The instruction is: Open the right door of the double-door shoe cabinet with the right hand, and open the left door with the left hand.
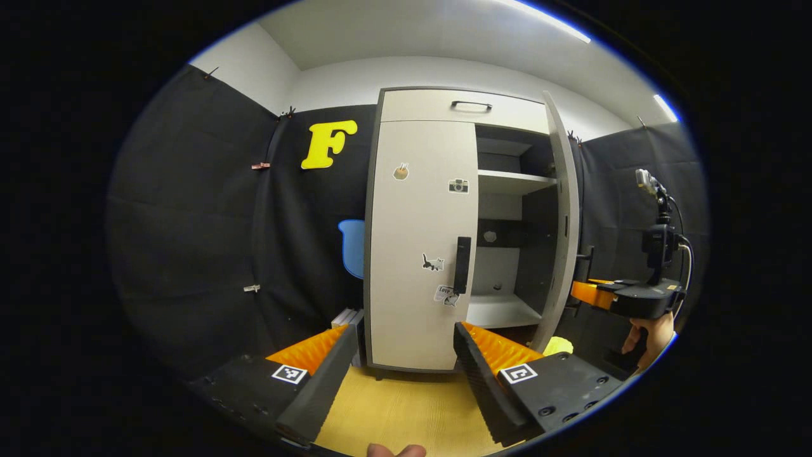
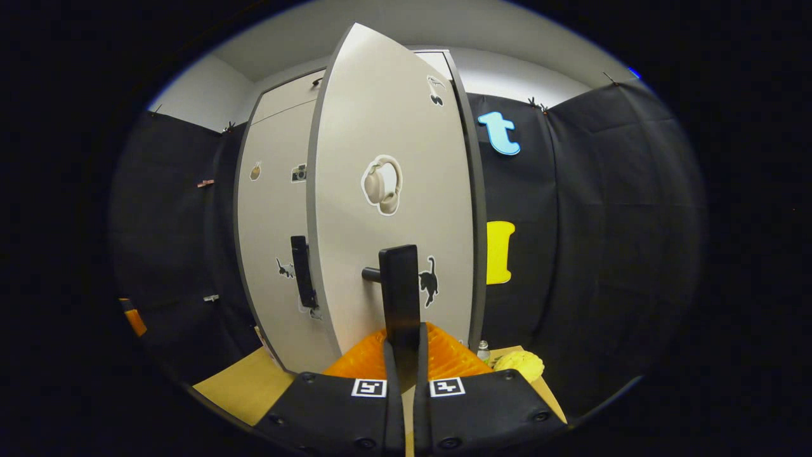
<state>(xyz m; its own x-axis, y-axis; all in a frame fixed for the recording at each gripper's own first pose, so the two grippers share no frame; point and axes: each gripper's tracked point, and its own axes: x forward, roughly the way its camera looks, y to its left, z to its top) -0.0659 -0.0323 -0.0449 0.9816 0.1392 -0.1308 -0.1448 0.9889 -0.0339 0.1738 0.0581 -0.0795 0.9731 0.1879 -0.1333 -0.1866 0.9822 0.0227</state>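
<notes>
**Pale grey cabinet: right door swung out, left door shut**

Pale grey shoe cabinet (image 1: 419, 241) stands on a yellow wood-grain floor (image 1: 406, 406) against the black cloth wall. Doors counted: two. The right door (image 2: 393, 190) is swung well out; the left door (image 1: 422, 241) lies flush and closed. Handles on the doors: two, both dark vertical bars. One drawer handle (image 1: 471, 105) sits on the top panel.

Inside the open half, two white shelves (image 1: 514, 183) are visible.

Stickers on the left door: four, including a camera (image 1: 458, 185) and a cat (image 1: 432, 263). One near the handle bears writing too small to read. Stickers on the right door: three, including headphones (image 2: 382, 185) and a black cat (image 2: 429, 280).

Right gripper (image 2: 404, 355): jaws clenched on the right door handle (image 2: 399, 292), pinching its lower end. Seen from the left gripper view, a hand (image 1: 650, 336) holds it beside the open door.

Left gripper (image 1: 406, 349): jaws released, wide apart, in front of the left door, short of the left door handle (image 1: 462, 264).

One yellow object (image 2: 519, 364) lies on the floor by the cabinet.
</notes>
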